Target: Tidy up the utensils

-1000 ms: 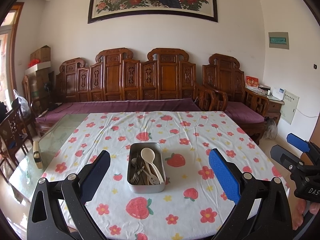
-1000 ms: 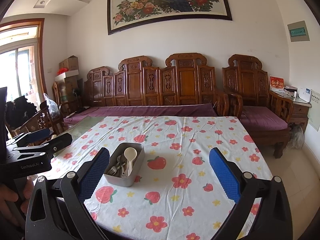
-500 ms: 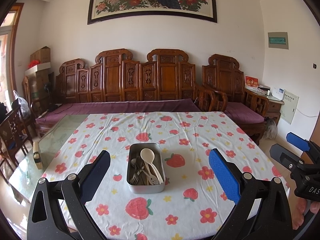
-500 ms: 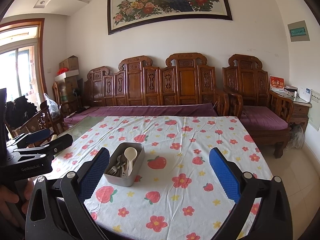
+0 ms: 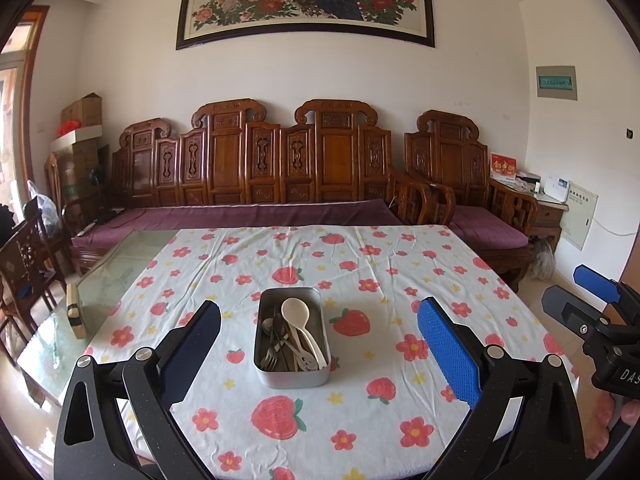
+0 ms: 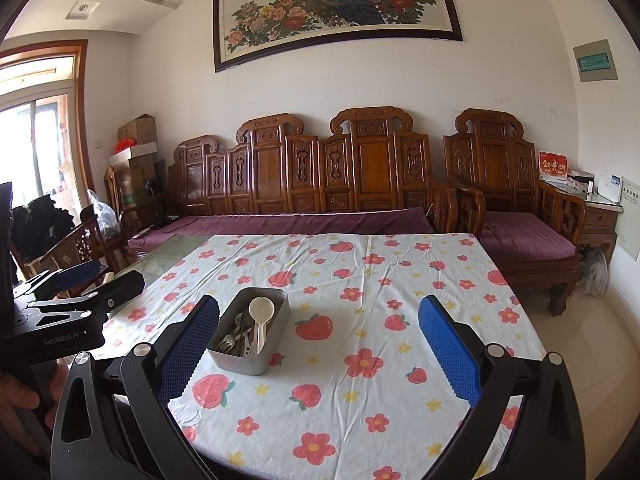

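1. Nearest the cameras, the left tongs (image 5: 318, 344) and the right tongs (image 6: 318, 344) both stand spread wide and hold nothing, raised over the near edge of the worktop (image 5: 400, 432).
2. Just beyond them a metal tin (image 5: 293, 376) sits on the flowered tablecloth (image 5: 360, 256), slightly left of the worktop's middle; its long axis runs near to far.
3. The utensils lie inside the tin: a cream plastic spoon (image 5: 300, 322) on top, a fork (image 5: 269, 358) and other steel pieces under and beside it.
4. The spoon's bowl points far and its handle comes back toward the near right corner; the fork's tines point near. The pieces run roughly along the tin, heaped and crossing.
5. With everything gathered in the tin, this could be utensils waiting to be sorted out of it or utensils already collected into it; the pictures do not settle which.
6. Any grasp here would go best from above, pinching one handle across its narrow width, since the pile is tangled and the tin could slide on the cloth.
7. Farthest off, a carved wooden sofa (image 5: 280, 168) lines the wall.
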Tool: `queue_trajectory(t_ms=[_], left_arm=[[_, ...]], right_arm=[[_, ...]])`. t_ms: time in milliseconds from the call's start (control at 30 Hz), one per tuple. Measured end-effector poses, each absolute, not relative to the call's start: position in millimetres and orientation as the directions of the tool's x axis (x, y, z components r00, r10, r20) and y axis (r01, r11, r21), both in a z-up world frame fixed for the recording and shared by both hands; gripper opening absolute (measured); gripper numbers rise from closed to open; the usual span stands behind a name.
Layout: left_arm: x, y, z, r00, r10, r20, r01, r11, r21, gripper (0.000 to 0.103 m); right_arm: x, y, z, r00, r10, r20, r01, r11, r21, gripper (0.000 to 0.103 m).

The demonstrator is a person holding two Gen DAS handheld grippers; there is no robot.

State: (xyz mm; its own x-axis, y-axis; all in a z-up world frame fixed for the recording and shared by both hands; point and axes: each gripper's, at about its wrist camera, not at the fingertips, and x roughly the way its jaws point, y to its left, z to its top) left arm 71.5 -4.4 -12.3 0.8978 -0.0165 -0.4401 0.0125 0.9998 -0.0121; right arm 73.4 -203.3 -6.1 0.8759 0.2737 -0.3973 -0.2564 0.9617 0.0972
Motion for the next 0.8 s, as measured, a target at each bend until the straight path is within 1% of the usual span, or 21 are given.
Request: queue_trajectory(t_ms=[800], left_arm=[[71.7, -10.0, -8.5, 0.901, -0.020, -0.434, 0.017, 1.000, -0.012, 0.095]], right_arm=[[73.4, -203.6, -6.5, 0.875, 0.275, -0.399, -0.255, 0.961, 0.105, 0.100]])
